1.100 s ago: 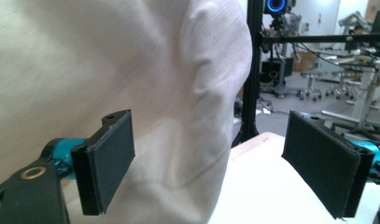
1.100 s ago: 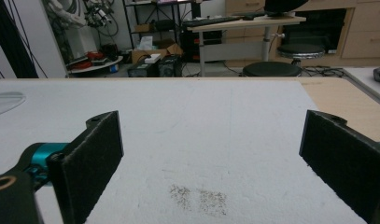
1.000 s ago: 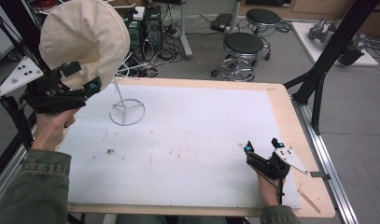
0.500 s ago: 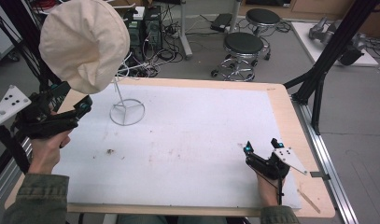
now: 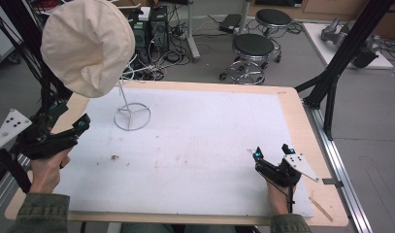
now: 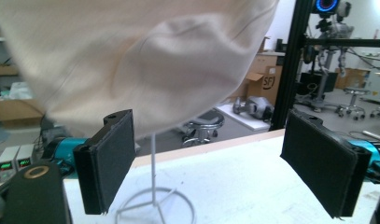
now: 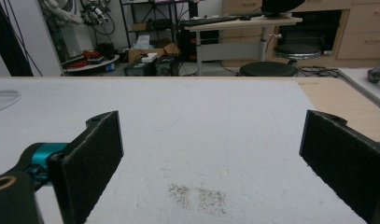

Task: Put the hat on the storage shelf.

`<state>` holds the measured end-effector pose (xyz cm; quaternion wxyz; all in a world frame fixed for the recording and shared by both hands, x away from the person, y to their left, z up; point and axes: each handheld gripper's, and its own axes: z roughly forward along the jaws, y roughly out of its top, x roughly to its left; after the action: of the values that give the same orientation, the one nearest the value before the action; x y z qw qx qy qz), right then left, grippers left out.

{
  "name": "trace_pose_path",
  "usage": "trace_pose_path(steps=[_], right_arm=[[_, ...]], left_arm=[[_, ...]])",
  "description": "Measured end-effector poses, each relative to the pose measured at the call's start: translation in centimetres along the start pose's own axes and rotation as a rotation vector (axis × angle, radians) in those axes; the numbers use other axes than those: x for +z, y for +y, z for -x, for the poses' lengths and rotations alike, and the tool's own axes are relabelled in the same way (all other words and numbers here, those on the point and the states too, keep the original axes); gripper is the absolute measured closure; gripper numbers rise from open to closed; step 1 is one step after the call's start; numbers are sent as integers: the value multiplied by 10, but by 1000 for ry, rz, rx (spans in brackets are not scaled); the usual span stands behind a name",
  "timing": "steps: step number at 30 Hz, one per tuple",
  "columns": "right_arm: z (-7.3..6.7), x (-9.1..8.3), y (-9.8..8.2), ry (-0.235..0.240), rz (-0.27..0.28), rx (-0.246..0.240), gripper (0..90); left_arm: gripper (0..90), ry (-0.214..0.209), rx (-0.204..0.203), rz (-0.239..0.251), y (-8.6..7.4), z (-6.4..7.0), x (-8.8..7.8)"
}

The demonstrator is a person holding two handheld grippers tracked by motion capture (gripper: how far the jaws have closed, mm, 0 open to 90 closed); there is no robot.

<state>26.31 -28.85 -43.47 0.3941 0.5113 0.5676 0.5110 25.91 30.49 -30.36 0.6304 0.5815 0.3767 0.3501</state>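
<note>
A cream cloth hat [image 5: 86, 46] sits on top of a thin white wire stand [image 5: 132, 116] at the table's far left. My left gripper [image 5: 71, 115] is held at the left edge, nearer than the stand and a little left of it. It is open, with nothing between its pads. In the left gripper view the hat [image 6: 131, 56] hangs above and beyond the open jaws, and the stand's ring base [image 6: 152, 205] lies low between them. My right gripper [image 5: 271, 151] rests low near the front right, open and holding nothing. In its own view the right gripper [image 7: 211, 168] faces bare white board.
A white board [image 5: 200, 145] covers the wooden table [image 5: 302, 126], with faint dirt specks [image 5: 114, 157] at the left. Black frame posts [image 5: 331, 82] stand at the right edge. Two stools [image 5: 253, 46] and computer boxes [image 5: 156, 24] are on the floor beyond.
My left gripper has dropped away from the hat and drawn back towards the person along the left edge. The right gripper has stayed put.
</note>
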Motion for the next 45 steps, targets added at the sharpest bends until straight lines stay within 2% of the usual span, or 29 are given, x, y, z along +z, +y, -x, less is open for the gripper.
trace_pose_path(steps=[3, 7, 12, 16, 21, 26, 33, 41, 45], right_arm=[[0, 0, 0, -4, 2, -2, 50], [-1, -1, 0, -9, 7, -1, 50], [-1, -1, 0, -9, 8, 0, 50], [-1, -1, 0, -7, 7, -5, 50], [-1, -2, 0, -16, 8, 7, 50], [-1, -3, 0, -14, 10, 8, 50], [0, -6, 0, -24, 11, 20, 49], [1, -14, 0, -45, 13, 31, 49], [2, -20, 0, -52, 12, 57, 49]], left_arm=[[177, -23, -20, 14, -11, -3, -2], [170, 3, -14, 14, -26, -2, -5], [168, 38, -41, 2, -45, -6, -8], [169, 79, -60, 7, -57, -11, -10], [170, 145, -54, 10, -69, -14, -13], [171, 179, -57, -4, -83, -13, -16], [171, 250, -80, -31, -108, -16, -21], [172, 349, -81, -10, -115, -15, -30], [172, 380, -98, -15, -121, -18, -35]])
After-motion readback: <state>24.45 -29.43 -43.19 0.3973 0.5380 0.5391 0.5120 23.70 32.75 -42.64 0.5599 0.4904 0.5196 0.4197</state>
